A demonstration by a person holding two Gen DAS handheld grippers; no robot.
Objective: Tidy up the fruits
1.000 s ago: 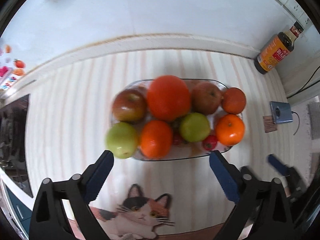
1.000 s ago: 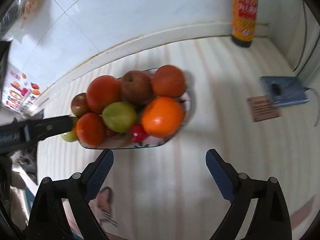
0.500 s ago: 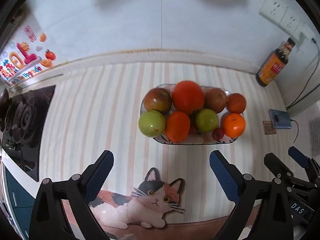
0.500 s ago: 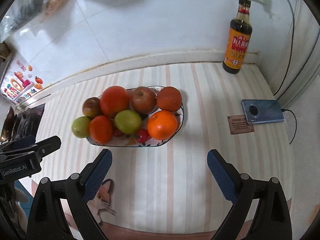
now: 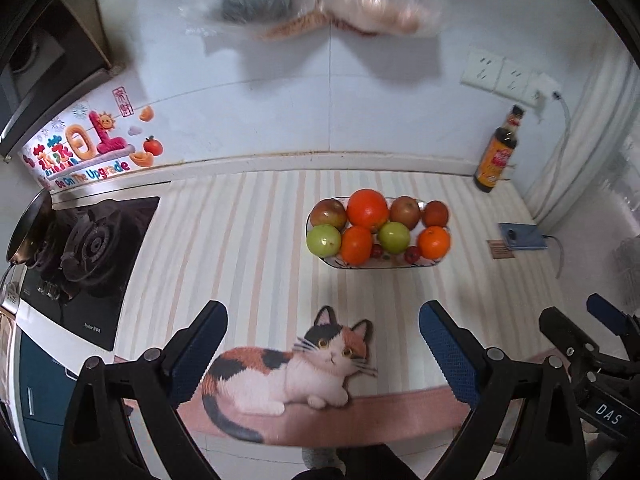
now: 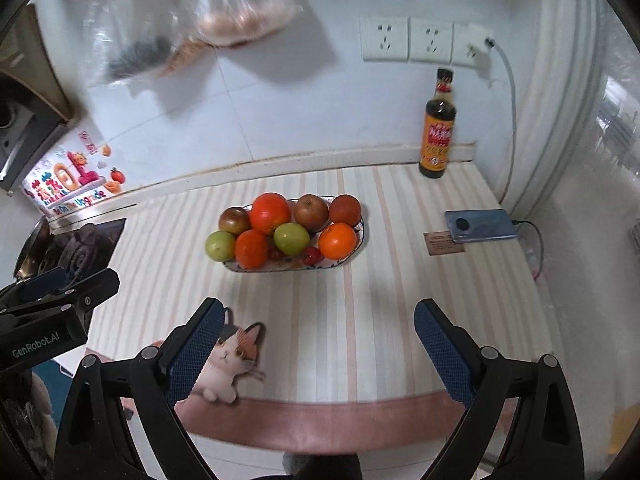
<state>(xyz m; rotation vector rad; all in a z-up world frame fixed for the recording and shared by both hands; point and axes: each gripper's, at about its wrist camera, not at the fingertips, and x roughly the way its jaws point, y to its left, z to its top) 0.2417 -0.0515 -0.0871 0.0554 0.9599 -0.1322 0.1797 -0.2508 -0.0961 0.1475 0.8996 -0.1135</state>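
Left wrist view: the left claw (image 5: pixel 322 350) hangs spread and empty above the cat mat (image 5: pixel 288 368), well back from the fruit (image 5: pixel 378 230) heaped in its dish (image 5: pixel 360 266) on the worktop (image 5: pixel 240 248).

Right wrist view: the right claw (image 6: pixel 316 344) is likewise spread, holding nothing; the dish (image 6: pixel 352 254) looks fully loaded, so standing clear suits a finished arrangement.

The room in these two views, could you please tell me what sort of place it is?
Most likely a home kitchen counter: a gas hob on the left, a sauce bottle against the tiled wall, and a fruit dish on a striped mat.
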